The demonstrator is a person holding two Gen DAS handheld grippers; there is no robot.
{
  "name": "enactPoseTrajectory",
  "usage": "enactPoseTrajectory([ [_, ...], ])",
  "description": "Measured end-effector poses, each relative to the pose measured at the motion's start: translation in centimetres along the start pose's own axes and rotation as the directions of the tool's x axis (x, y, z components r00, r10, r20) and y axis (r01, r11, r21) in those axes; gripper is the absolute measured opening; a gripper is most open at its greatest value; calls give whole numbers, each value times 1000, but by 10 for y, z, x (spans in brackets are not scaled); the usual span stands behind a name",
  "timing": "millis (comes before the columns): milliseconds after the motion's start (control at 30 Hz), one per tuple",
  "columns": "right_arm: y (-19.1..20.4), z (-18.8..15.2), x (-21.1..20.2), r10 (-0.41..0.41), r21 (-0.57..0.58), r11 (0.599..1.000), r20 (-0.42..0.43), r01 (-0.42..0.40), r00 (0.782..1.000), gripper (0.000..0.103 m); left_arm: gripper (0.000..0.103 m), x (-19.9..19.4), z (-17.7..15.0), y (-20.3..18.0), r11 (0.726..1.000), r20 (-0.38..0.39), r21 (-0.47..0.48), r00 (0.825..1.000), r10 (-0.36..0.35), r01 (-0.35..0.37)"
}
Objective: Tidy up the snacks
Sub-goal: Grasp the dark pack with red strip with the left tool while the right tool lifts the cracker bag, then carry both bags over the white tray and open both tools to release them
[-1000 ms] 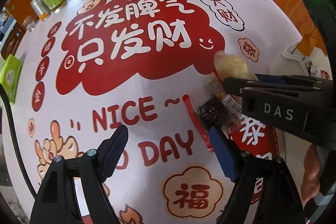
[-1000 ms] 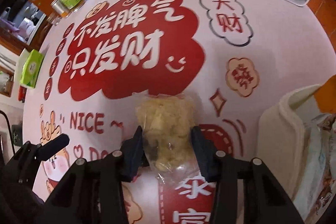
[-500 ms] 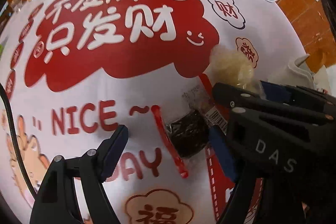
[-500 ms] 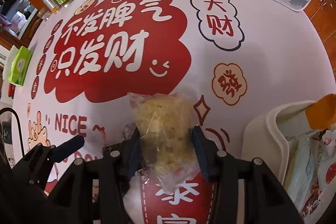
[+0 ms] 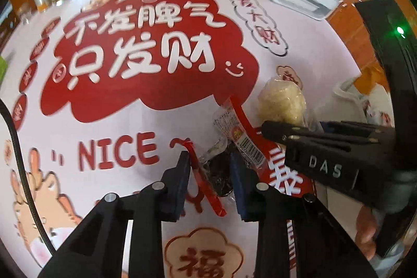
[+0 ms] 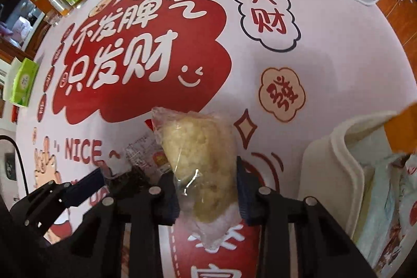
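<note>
The left tongs pinch a dark, red-edged crinkly plastic snack packet between their tips; the right tongs clamp a clear soft bag of pale flaky snack. Both look light, slippery and crushable, so mid-body holds seem best.

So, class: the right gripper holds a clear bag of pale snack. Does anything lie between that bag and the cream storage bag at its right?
Nothing visible does. Only bare printed tablecloth separates the pale snack bag from the cream storage bag, whose mouth faces it.
</note>
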State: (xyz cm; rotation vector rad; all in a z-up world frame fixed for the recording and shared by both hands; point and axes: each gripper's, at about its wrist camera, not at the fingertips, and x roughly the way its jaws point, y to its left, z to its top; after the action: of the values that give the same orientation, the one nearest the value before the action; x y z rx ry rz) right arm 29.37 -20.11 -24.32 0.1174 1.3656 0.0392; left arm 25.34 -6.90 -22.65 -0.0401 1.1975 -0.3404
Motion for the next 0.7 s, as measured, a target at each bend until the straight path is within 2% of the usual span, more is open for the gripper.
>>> enactPoseTrajectory([
  [167, -1, -17, -26, 65, 13, 998, 44, -65, 997, 34, 28, -32, -13, 1, 1000, 28, 18, 1000, -10, 10],
  [400, -9, -48, -91, 150, 28, 987, 175, -158, 973, 33, 28, -105, -19, -28, 996, 152, 90, 988, -36, 22],
  [533, -29, -80, -139, 159, 61, 981, 270, -181, 950, 33, 28, -137, -13, -59, 987, 218, 150, 972, -86, 54],
  [700, -58, -117, -189, 108, 107, 982, 364, -157, 925, 34, 28, -167, -14, -116, 962, 270, 255, 949, -166, 96],
])
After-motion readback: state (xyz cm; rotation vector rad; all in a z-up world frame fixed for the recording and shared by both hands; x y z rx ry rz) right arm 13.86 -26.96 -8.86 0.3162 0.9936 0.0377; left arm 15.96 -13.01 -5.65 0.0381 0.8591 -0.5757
